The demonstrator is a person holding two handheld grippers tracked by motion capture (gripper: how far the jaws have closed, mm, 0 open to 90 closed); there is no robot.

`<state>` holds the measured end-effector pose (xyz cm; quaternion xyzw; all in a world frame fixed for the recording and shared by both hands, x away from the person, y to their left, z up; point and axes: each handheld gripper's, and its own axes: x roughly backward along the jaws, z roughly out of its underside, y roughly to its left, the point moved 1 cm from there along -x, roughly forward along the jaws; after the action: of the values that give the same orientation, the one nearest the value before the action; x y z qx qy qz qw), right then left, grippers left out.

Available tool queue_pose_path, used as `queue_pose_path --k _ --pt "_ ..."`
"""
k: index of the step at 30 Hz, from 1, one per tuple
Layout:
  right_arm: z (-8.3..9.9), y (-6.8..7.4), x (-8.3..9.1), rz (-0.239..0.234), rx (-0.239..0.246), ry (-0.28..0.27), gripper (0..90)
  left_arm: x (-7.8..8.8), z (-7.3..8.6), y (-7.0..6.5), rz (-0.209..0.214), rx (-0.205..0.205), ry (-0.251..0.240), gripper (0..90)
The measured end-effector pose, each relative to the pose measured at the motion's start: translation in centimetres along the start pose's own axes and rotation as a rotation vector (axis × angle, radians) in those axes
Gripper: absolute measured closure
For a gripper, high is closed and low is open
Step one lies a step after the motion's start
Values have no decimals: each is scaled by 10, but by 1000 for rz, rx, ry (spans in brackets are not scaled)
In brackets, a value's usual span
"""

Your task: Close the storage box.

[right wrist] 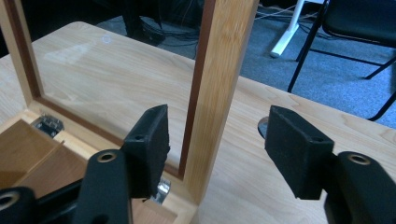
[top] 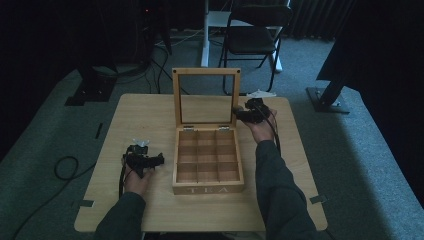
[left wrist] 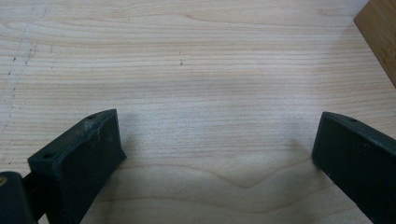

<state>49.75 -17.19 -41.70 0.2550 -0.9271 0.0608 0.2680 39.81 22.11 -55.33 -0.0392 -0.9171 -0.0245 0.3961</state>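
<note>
Right gripper (top: pixel 239 113) sits beside the upright lid (top: pixel 206 97) of the tea box (top: pixel 208 162) in the high view, nearer than the left gripper (top: pixel 159 159). Left gripper view: jaws wide over bare table (left wrist: pixel 196 70). Right gripper view: open jaws straddle the lid's vertical side rail (right wrist: pixel 219 93), gripping nothing.

Lid frame (right wrist: pixel 219 84) between parted gripper (right wrist: pixel 219 144) jaws

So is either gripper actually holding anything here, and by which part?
Nothing is held. The right gripper straddles the tea box lid frame's right side, pads off it; the left gripper is open over bare table.
</note>
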Motion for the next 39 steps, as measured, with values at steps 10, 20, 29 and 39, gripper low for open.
queue_pose_path --k 10,20,29,39 --pt "-20 -5 -14 -72 -36 -26 404 0 0 0 0 0 0 16" --pt "-42 -5 -22 -98 -41 -18 441 0 0 0 0 0 0 16" --pt "-43 -9 -22 -135 -88 -41 491 0 0 0 0 0 0 16" --pt "-34 -6 -4 -140 -51 -87 570 0 0 0 0 -1 1 16"
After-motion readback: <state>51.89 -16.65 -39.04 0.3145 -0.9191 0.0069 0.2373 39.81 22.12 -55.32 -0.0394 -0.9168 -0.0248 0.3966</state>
